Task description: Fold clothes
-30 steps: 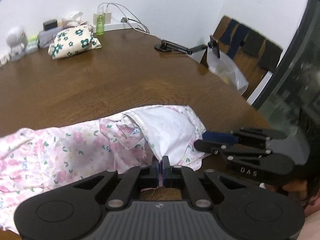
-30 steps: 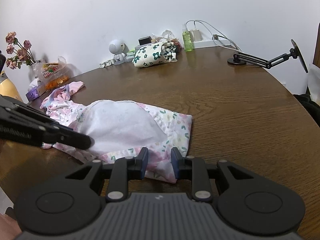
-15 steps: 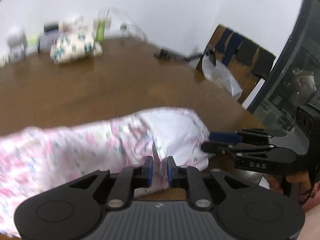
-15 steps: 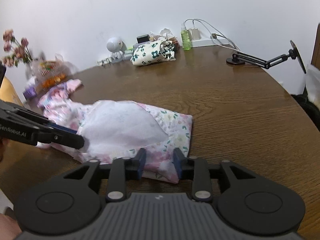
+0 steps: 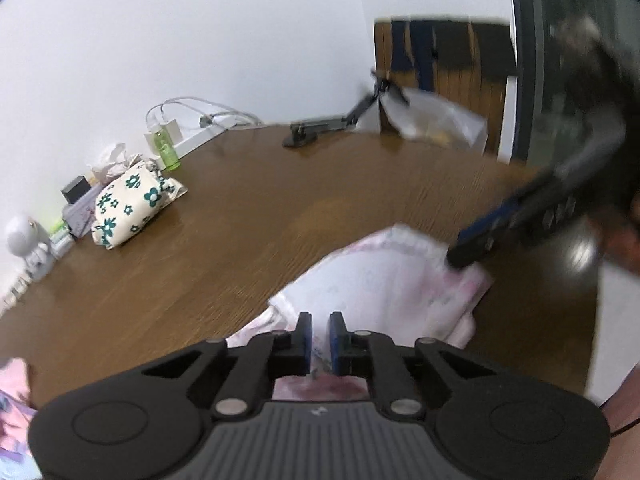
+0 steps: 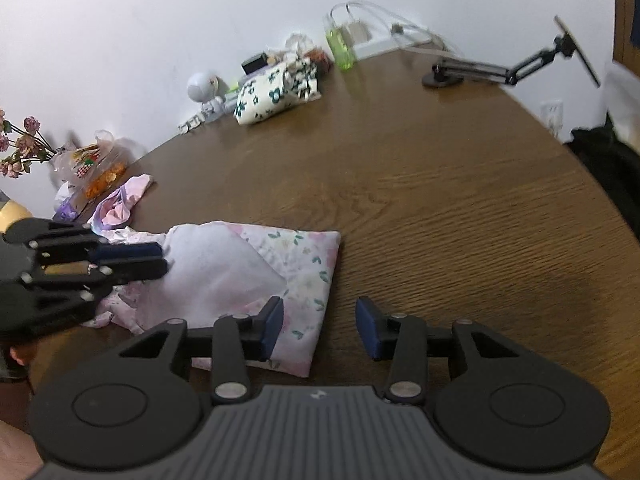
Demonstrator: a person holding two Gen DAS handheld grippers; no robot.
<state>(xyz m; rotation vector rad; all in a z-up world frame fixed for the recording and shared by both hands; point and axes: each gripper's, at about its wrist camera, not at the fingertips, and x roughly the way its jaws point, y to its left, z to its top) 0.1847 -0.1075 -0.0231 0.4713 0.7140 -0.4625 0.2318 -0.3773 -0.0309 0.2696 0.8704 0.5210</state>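
Wooden table (image 6: 440, 208), floral pouch (image 6: 276, 94), green bottle (image 6: 340, 46), folded pink garment (image 6: 256, 268).

One bench (image 6: 440, 208) here, brown wood. Two grippers over it: the left gripper (image 5: 319, 338) and the right gripper (image 6: 320, 322). One pink floral garment (image 6: 256, 272) folded in front, and one more crumpled pink cloth (image 6: 120, 204) behind it. One flowered pouch (image 6: 276, 92), one green bottle (image 6: 340, 46), one small white robot figure (image 6: 204, 90), one black folding stand (image 6: 500, 68), and one bunch of dried roses (image 6: 18, 146) at the edge.
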